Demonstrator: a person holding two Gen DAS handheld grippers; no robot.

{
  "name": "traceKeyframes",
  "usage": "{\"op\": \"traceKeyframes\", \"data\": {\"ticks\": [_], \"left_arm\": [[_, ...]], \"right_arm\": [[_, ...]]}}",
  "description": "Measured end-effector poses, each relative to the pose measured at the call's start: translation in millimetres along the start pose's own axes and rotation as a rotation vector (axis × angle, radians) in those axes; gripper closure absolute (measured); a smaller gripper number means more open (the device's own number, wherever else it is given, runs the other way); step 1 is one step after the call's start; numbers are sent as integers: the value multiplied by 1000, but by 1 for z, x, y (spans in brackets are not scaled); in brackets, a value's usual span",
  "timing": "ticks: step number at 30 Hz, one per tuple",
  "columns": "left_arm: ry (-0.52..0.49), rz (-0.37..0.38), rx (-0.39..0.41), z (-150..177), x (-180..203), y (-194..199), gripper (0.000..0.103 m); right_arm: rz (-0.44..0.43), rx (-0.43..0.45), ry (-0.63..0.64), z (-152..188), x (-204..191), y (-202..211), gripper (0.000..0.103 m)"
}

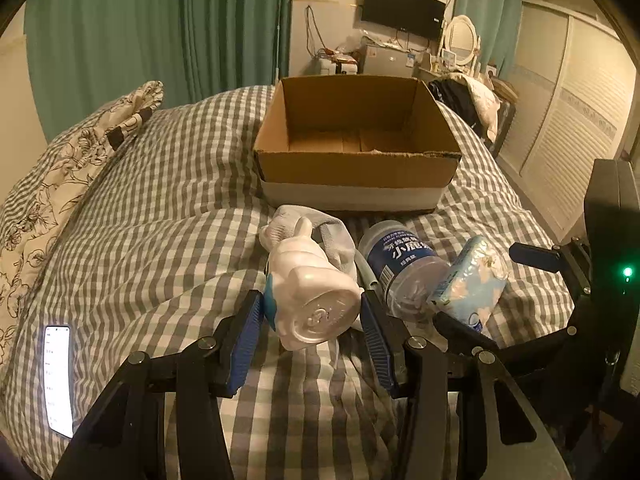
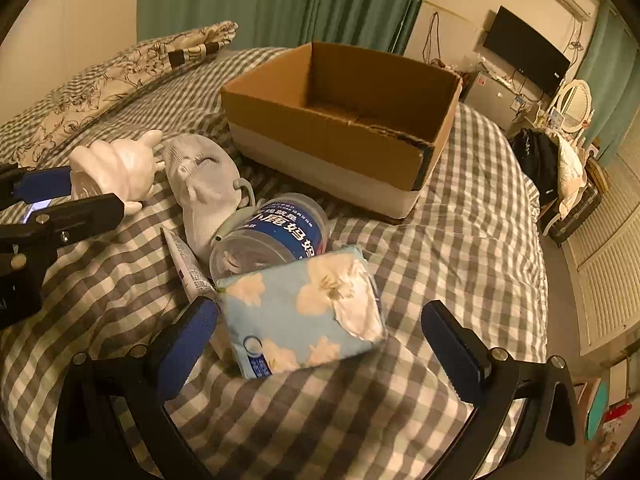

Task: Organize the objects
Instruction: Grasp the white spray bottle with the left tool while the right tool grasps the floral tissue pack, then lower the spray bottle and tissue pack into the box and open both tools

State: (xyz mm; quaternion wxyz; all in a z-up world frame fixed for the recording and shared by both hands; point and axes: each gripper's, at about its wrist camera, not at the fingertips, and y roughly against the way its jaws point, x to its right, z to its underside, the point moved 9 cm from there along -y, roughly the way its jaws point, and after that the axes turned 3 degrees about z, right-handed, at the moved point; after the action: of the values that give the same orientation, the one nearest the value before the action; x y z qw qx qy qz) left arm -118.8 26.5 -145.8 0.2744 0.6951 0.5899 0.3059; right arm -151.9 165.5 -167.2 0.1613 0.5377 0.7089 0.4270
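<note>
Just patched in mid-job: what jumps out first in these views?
The open cardboard box sits mid-bed, nothing visible inside. Just in front, the left gripper is closed on a white figurine bottle, while the right gripper stands open around a blue floral tissue pack. A lit phone glows at far left.

the room is a bedroom in warm, dim yellow light. a bed (image 1: 168,184) with a grey and white checked cover fills the front, and a flowered pillow (image 1: 60,184) lies at its left edge. green curtains (image 1: 160,32) hang behind. a black tv (image 1: 402,8) is on the cream far wall, beside a round white mirror (image 1: 460,38). white louvred wardrobe doors (image 1: 568,128) stand on the right
</note>
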Motion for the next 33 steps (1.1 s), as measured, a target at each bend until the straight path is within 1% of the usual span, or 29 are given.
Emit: {"op": "traceKeyframes", "data": {"ticks": [2,4,7,8,9,11,14,24,29,33], "left_arm": [[1,3,-6,2,-1,-2,52],[0,4,-14,3,-1,-4,52],[1,9,-19,4,-1,-3,52],[2,11,-19,4,0,-2,52],[2,13,-19,4,0,-1,52],[3,21,-18,4,1,2,52],[6,27,-12,4,2,9,52],[-1,60,30,-7,9,39,52],[-12,85,53,-22,11,53,52],[-27,101,81,-45,14,62,52]], "right_arm": [[0,-7,-6,0,0,-2,1],[0,-7,-9,1,1,-2,3],[-27,-11,-17,3,-2,0,14],[-34,-13,-18,2,-4,1,21],[-38,-13,-16,2,-5,3,25],[-30,-9,-11,2,-6,9,25],[-42,7,-17,1,-9,19,25],[-24,94,-16,-11,-6,77,25],[-32,150,-22,-26,-4,105,25],[-36,197,-28,-42,0,123,25]]}}
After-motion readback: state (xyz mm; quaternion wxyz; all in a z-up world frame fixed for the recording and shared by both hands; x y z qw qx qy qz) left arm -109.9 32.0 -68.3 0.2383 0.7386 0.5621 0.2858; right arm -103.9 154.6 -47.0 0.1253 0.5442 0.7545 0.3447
